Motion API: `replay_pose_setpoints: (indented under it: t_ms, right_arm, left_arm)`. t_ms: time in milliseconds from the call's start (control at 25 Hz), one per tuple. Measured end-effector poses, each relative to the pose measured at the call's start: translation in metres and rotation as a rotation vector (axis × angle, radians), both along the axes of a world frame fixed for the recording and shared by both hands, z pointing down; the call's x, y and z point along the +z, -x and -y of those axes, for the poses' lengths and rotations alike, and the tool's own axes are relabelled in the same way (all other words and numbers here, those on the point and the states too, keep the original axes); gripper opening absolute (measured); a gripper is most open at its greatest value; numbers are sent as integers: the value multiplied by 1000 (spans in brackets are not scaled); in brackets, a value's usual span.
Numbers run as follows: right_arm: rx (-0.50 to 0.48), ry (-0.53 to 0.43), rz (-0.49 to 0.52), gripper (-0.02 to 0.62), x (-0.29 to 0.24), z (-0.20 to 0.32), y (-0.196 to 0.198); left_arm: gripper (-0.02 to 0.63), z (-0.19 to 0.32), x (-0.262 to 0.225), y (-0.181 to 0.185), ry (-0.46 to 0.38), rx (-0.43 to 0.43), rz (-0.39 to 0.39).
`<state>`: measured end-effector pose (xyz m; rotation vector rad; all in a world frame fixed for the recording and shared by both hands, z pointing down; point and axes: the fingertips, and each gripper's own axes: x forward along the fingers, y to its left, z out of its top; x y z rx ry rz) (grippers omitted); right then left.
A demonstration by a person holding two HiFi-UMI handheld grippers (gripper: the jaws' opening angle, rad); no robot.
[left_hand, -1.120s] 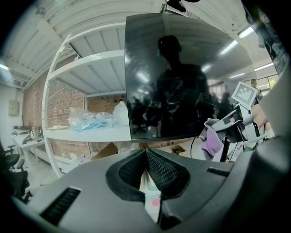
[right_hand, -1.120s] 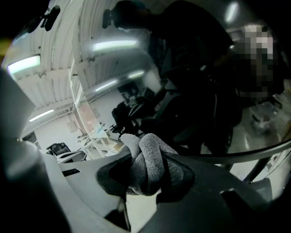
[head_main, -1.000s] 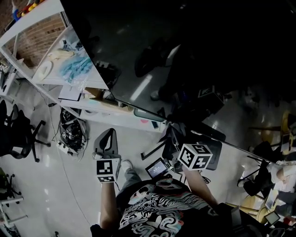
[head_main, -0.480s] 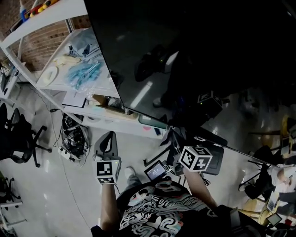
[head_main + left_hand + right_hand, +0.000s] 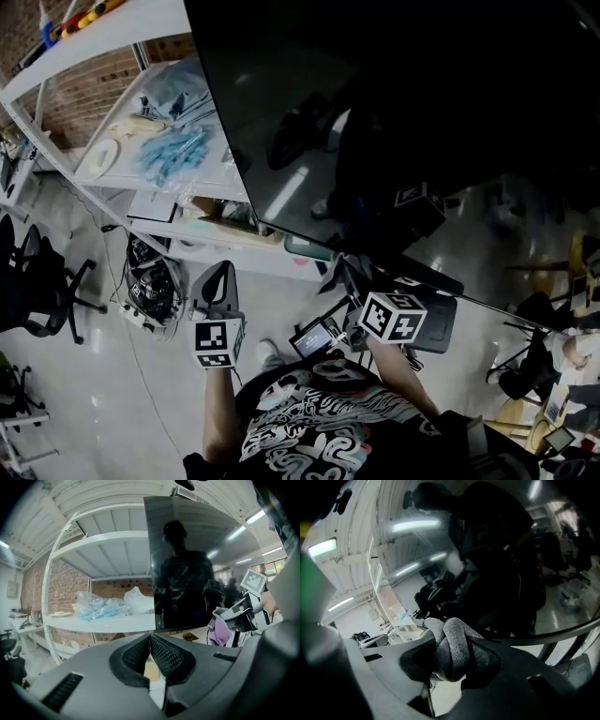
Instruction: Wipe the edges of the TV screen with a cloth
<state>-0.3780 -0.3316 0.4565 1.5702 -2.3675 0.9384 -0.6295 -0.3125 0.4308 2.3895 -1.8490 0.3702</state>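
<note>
R gripper (image 5: pixel 454 644) clamps a nubby grey cloth (image 5: pixel 451 653), bunched btwn its pads, close to the glossy black TV screen (image 5: pixel 497 550) just ahead. L gripper (image 5: pixel 150 639) jaws are pressed together on nothing, ribbed pads touching. The TV is ahead-right of it, w/ a white shelf (image 5: pixel 103 620) ahead-left holding crinkly clear plastic bags (image 5: pixel 105 607).

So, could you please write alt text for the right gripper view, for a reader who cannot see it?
The right gripper is shut on a bunched grey cloth, close to the dark TV screen. The glossy screen reflects a dark figure and bright ceiling lights.
</note>
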Motion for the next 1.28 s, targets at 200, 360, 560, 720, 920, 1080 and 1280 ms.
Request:
replay_pose_setpoints:
  t_ms: [200,360,560,720,920,1080,1280]
  right_arm:
    - [10,12,42,149,0,7,9]
    - [11,13,49,149,2,9,17]
    - [9,4,61,149,2,15,31]
    - [23,8,58,149,4,18,40]
    - [36,8,62,149,4,23,53]
    - [40,5,65,149,3,29,66]
    - [43,4,59,149,5,36,82]
  left_arm:
    - [18,9,-4,5,-21,10,-8]
    - [18,12,1,13,-14,12,-10]
    - [17,14,4,26,-12,11,-9]
    - [18,16,6,38,-20,19,-13]
    - [17,19,7,49,-14,35,-18]
    - [18,23,12,61,-8,41,-22]
    - [18,29,14,76,-15,48,-37]
